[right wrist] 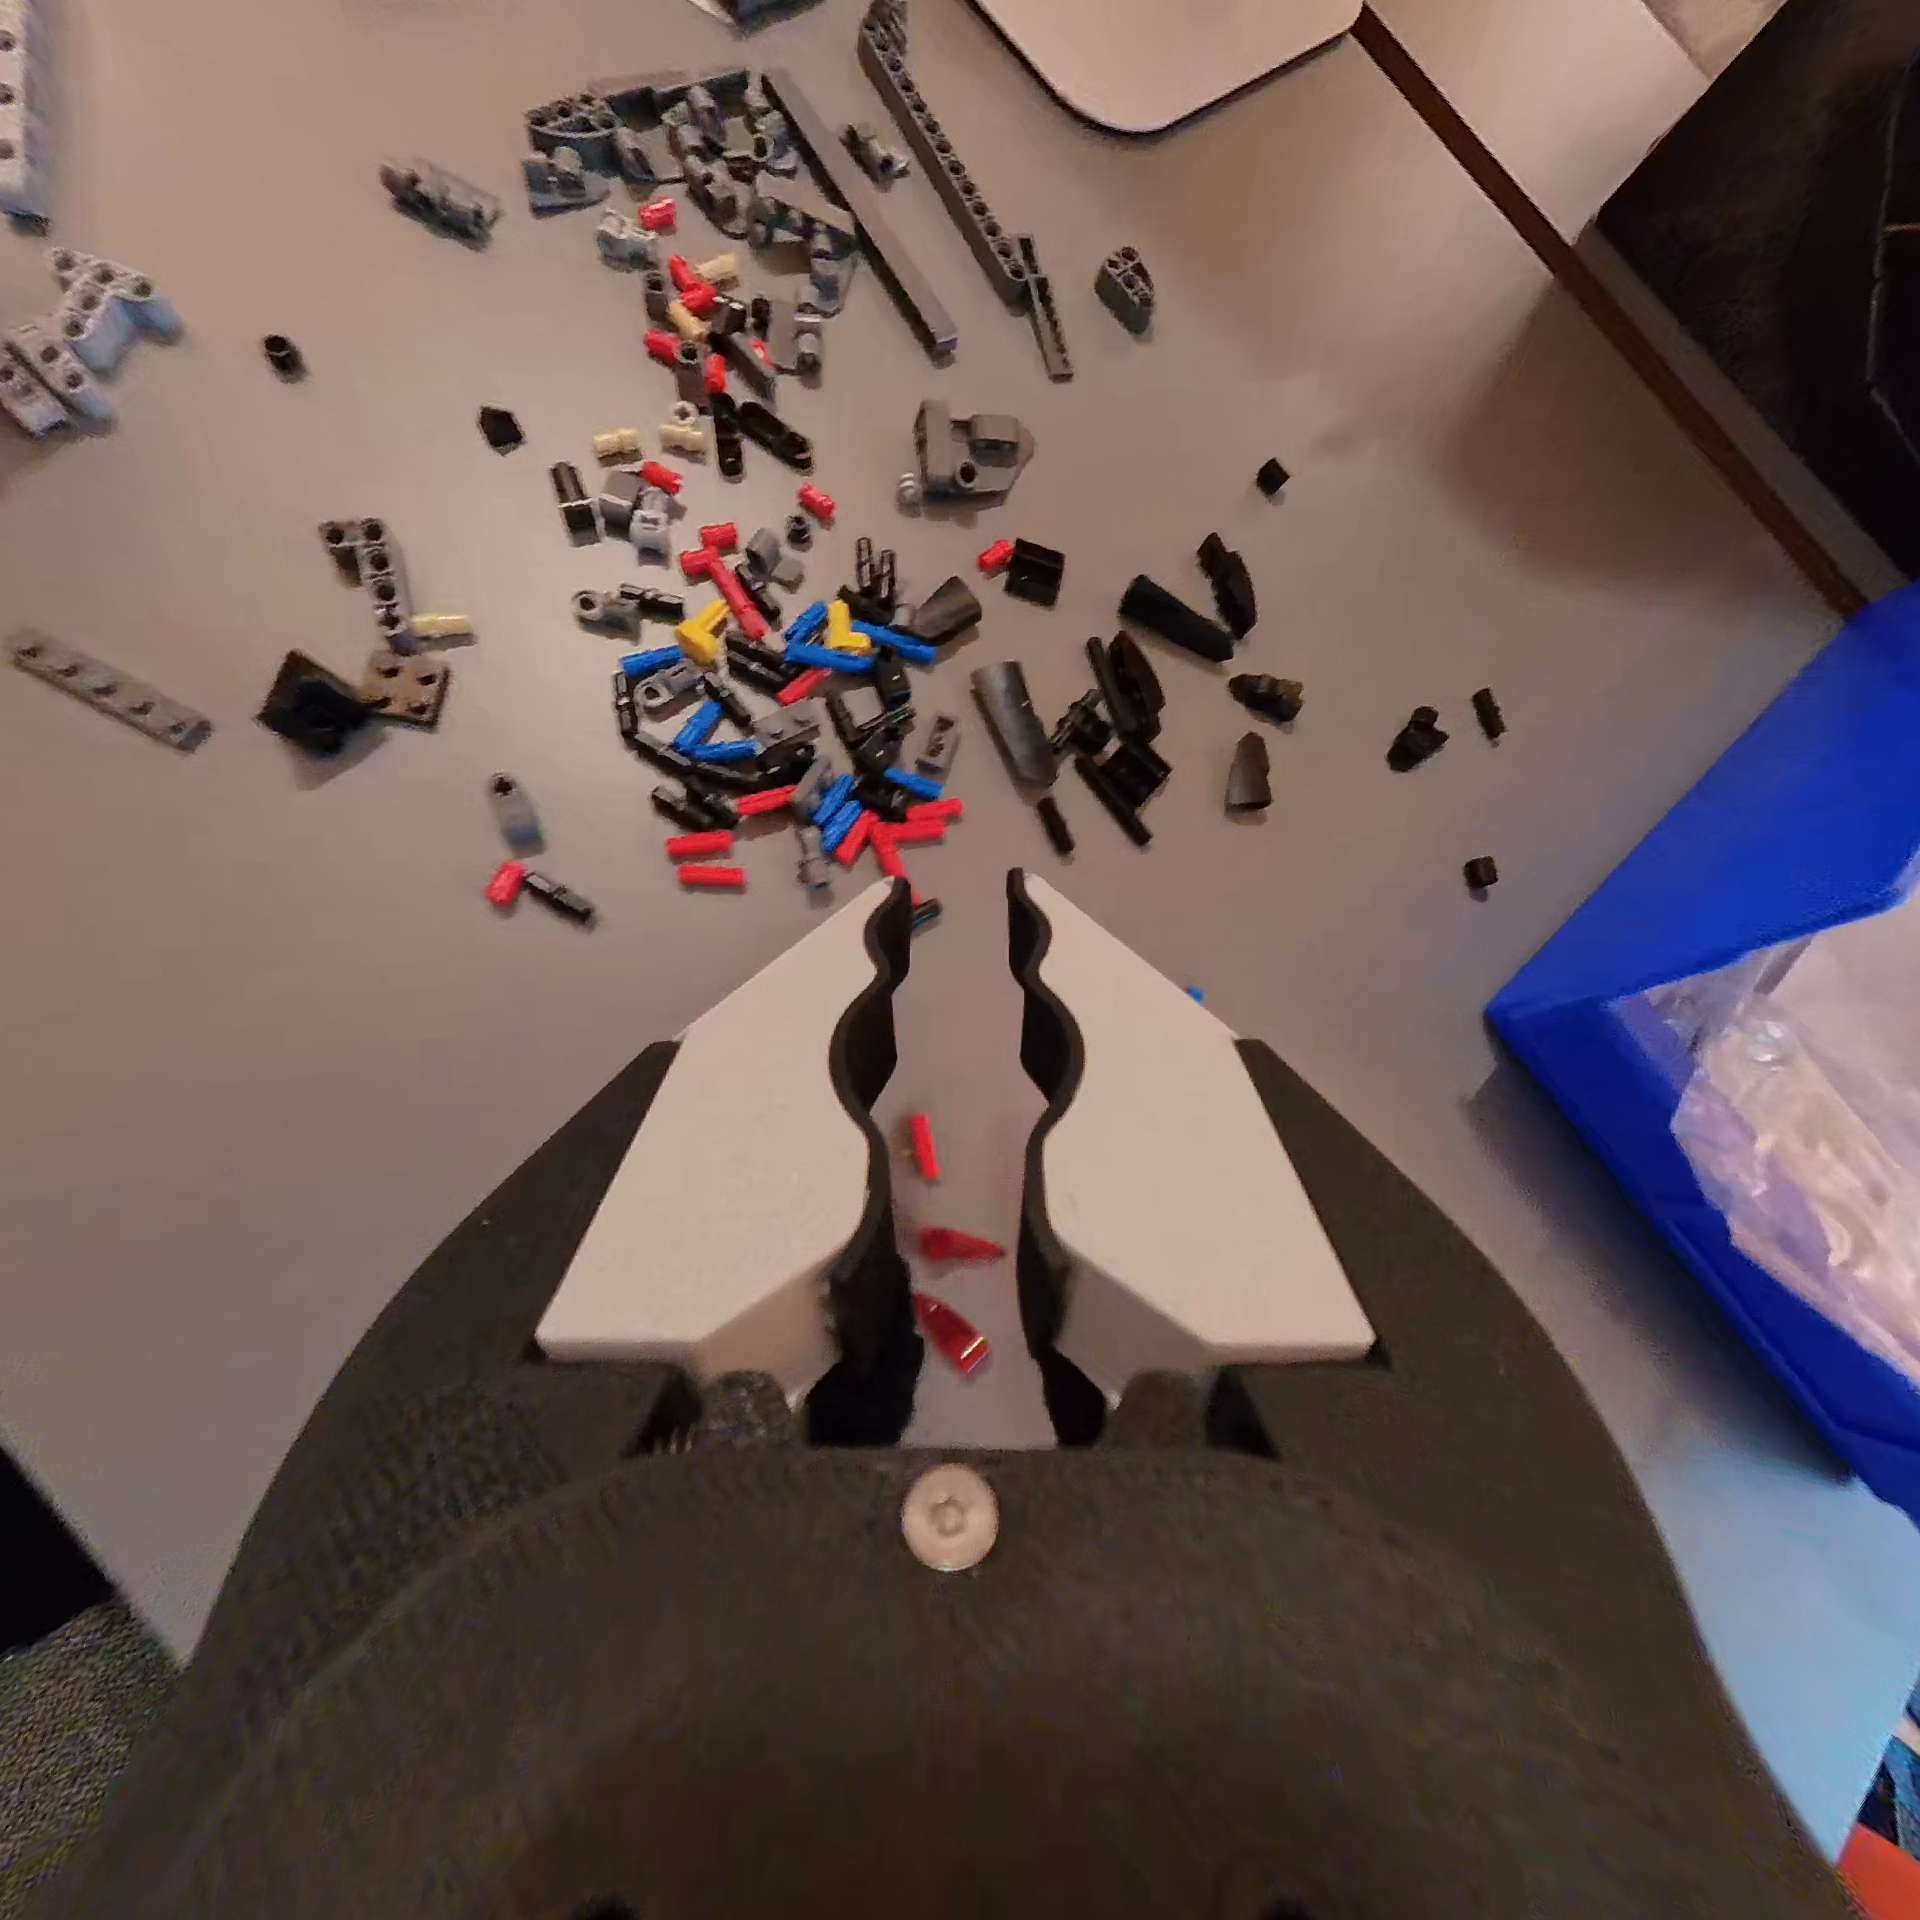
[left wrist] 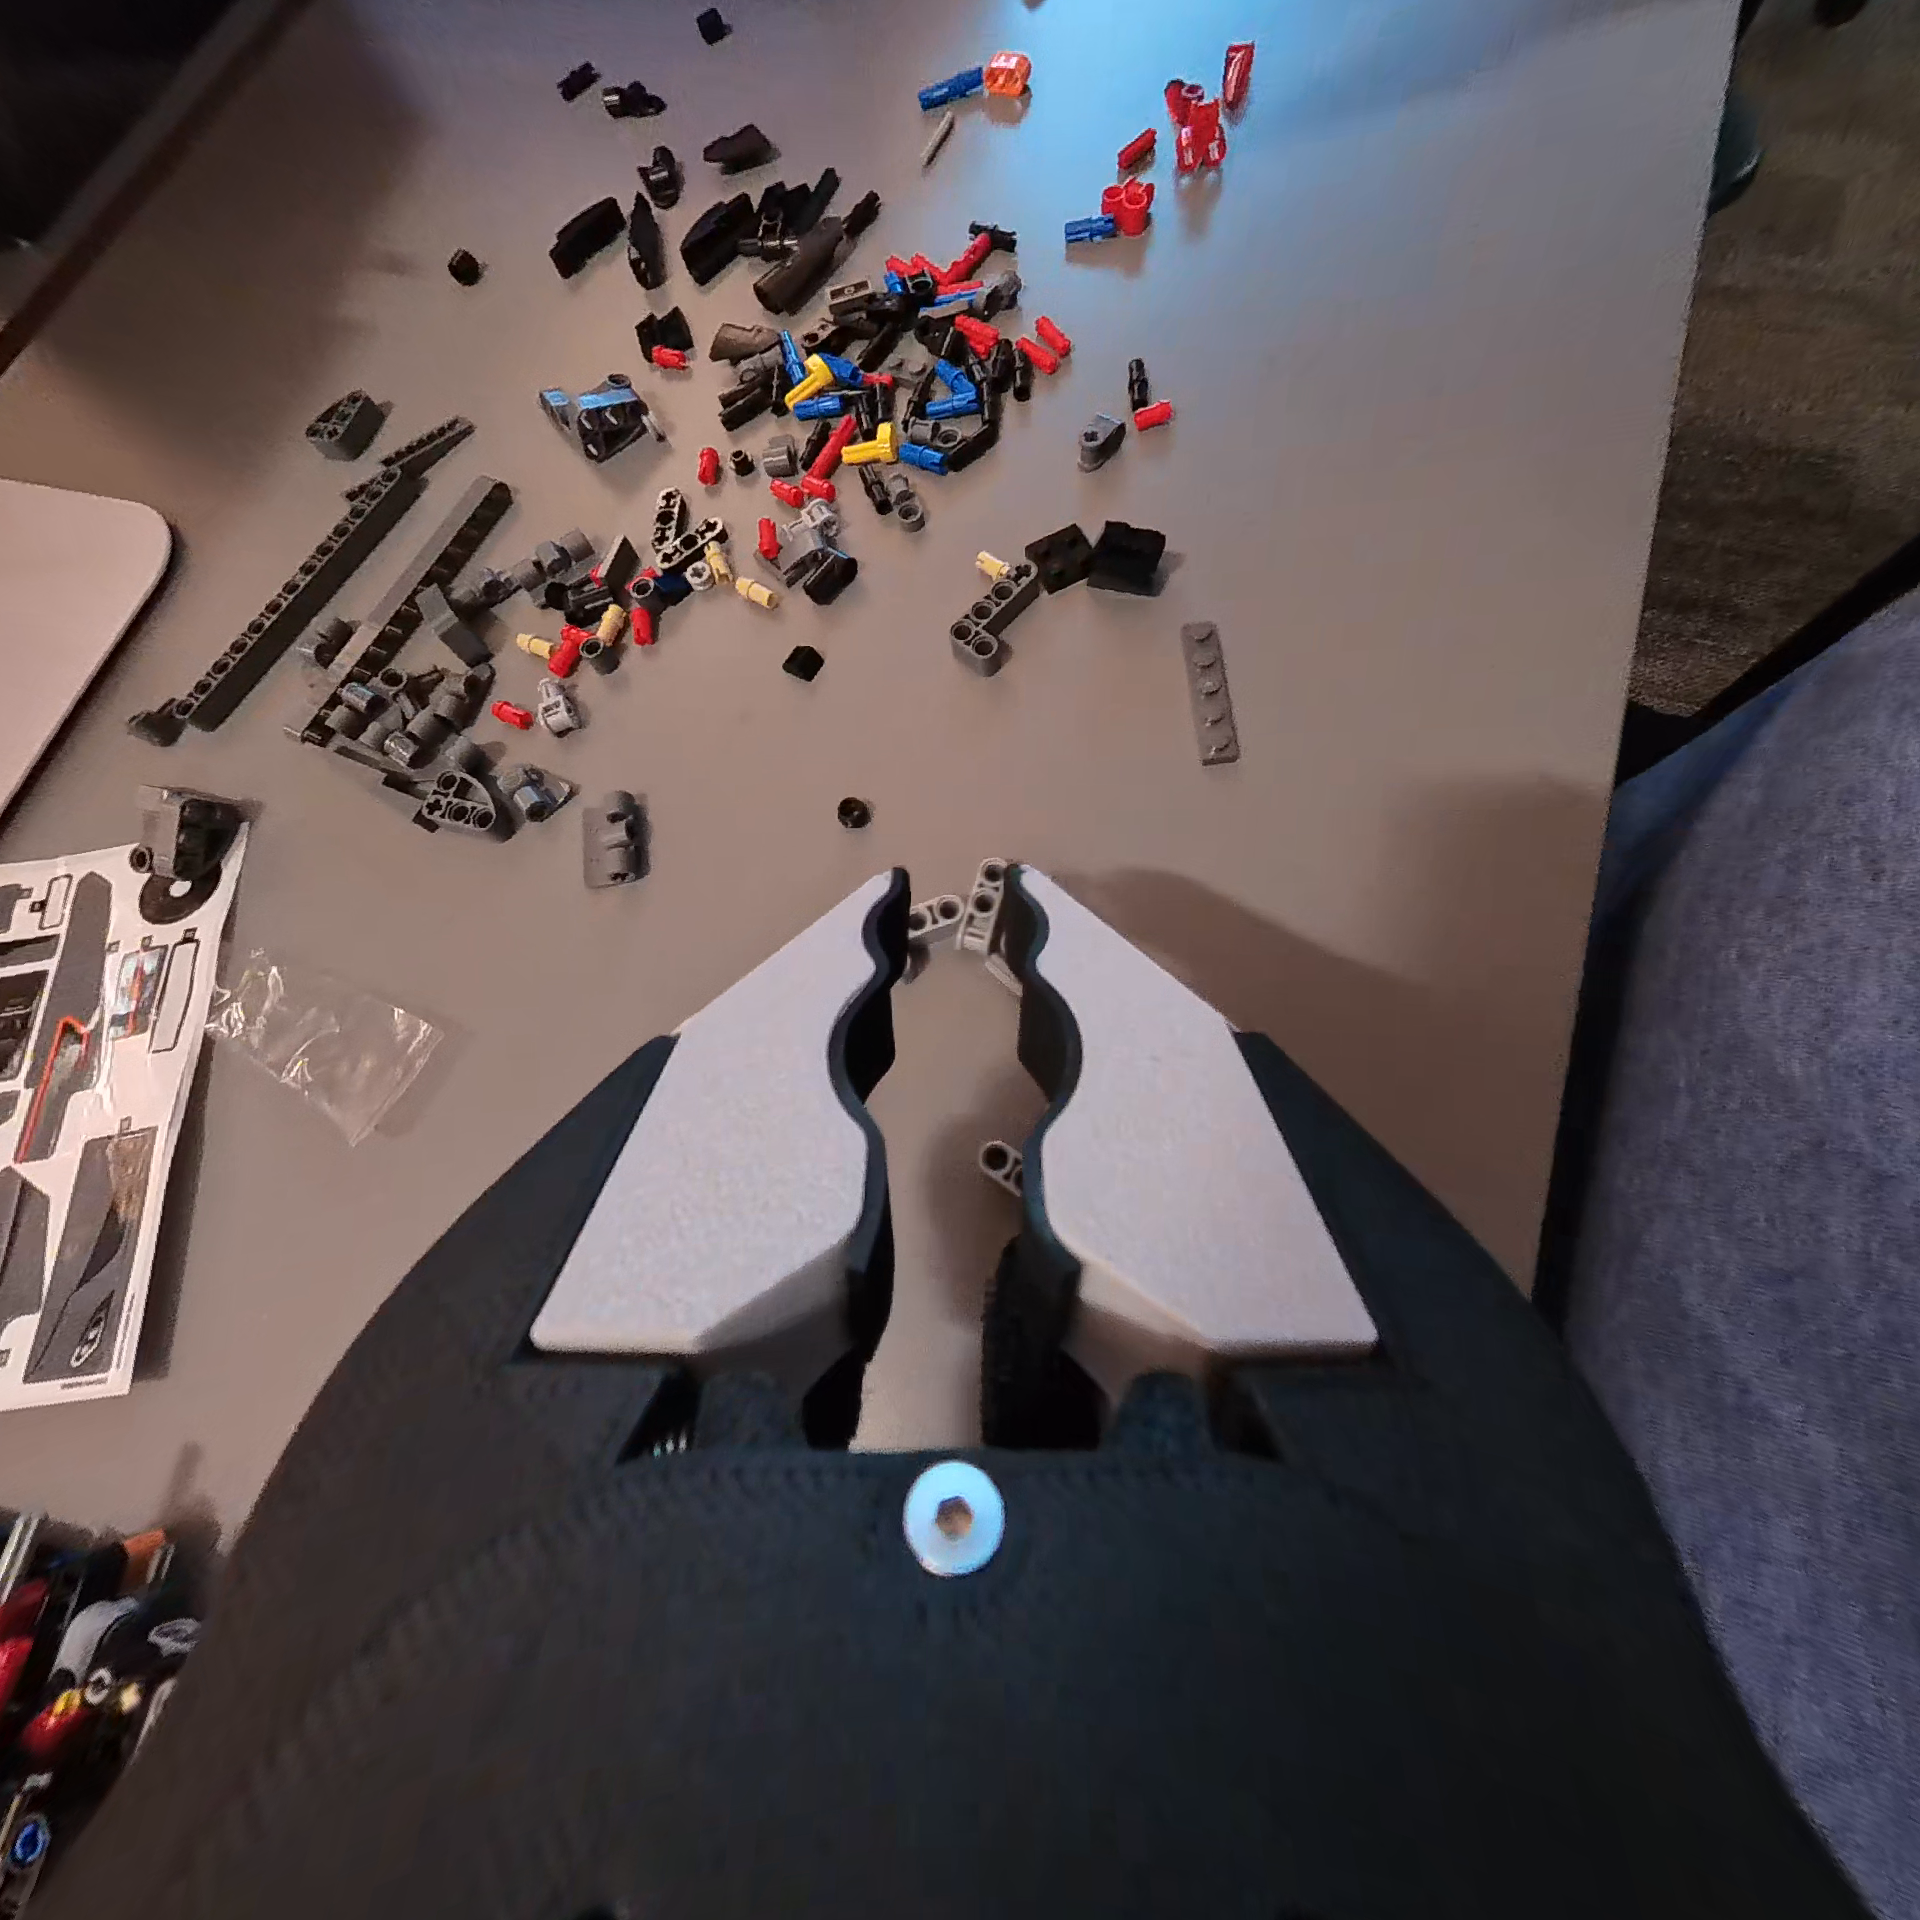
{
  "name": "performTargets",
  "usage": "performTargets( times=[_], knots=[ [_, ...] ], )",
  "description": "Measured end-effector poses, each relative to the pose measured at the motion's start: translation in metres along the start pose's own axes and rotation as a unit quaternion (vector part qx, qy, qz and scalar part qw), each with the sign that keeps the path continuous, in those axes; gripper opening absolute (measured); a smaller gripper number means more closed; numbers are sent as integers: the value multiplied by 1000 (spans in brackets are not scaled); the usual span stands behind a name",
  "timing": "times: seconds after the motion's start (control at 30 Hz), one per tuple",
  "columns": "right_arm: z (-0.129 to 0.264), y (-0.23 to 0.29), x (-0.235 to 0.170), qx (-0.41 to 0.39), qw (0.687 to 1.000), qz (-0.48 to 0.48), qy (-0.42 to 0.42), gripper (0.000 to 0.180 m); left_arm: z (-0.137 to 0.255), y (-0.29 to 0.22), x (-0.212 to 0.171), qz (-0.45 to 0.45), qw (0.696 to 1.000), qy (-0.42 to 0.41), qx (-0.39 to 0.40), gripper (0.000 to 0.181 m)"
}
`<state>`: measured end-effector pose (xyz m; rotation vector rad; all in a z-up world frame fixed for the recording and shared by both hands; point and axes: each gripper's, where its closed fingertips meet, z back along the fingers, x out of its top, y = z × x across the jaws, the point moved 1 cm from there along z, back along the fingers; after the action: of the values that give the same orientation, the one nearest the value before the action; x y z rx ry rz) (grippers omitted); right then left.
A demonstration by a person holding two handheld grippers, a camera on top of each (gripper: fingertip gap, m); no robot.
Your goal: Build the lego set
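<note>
Loose Lego Technic parts lie across the grey table. A mixed pile of red, blue, yellow and black pins lies mid-table. Long dark grey beams lie to its left. My left gripper hovers with its jaws narrowly apart over a light grey beam assembly, which also shows lying on the table in the right wrist view. My right gripper is open and empty at the near edge of the pile. Small red parts lie below its fingers.
A sticker sheet and a clear bag lie at the left, with a grey rounded slab beyond. A blue bin of plastic bags stands at the right. The table edge and a person's leg are close.
</note>
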<state>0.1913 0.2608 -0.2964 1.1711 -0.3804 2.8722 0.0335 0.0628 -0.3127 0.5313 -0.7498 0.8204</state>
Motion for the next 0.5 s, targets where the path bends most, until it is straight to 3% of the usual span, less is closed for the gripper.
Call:
performTargets(
  times=[0.03, 0.5],
  knots=[
    [-4, -6, 3, -4, 1000, -1, 1, 15, 0, 1, 0, 0, 1000, 0, 0, 15],
    [-52, -83, 23, -31, 998, 13, 55, 22, -1, 8, 1, -3, 1000, -14, 7, 14]
  ],
)
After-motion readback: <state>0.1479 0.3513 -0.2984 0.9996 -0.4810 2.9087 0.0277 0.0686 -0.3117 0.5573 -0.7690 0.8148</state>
